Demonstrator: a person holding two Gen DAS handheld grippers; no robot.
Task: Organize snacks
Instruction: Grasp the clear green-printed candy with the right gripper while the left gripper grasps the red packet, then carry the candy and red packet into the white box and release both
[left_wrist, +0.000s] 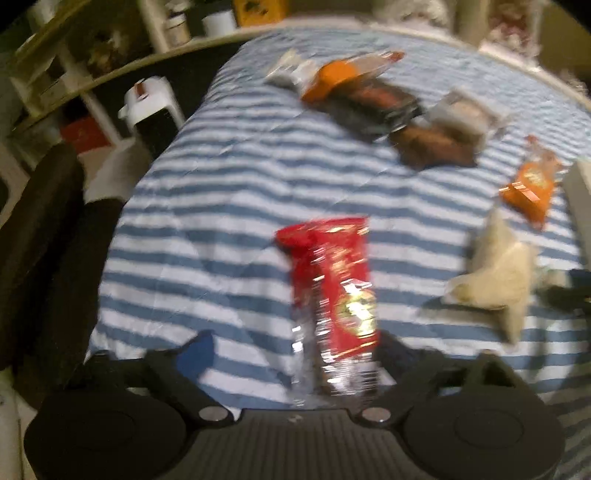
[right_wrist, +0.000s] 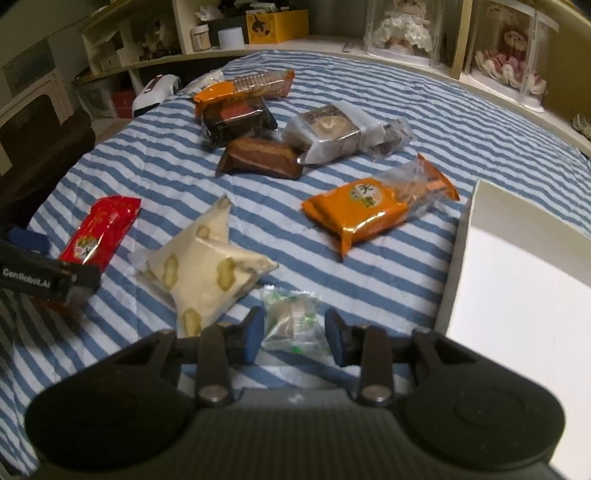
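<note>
Blue-and-white striped bedding (right_wrist: 155, 162) carries our scattered snacks, with a white box (right_wrist: 517, 280) at the right edge. Our left gripper (left_wrist: 295, 354) has a red foil packet (left_wrist: 332, 291) standing between its fingers, its long axis running straight away from the camera; blur hides whether the jaws pinch it. Our right gripper (right_wrist: 295, 332) is spread open around a small clear candy wrapper (right_wrist: 291, 321), not touching. Both look light, crinkly and slippery, so we would grip mid-body.

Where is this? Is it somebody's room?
Probably a bedroom. The snacks lie on a striped quilt like a bed cover, and behind it shelves hold dolls in clear cases and a yellow box.
</note>
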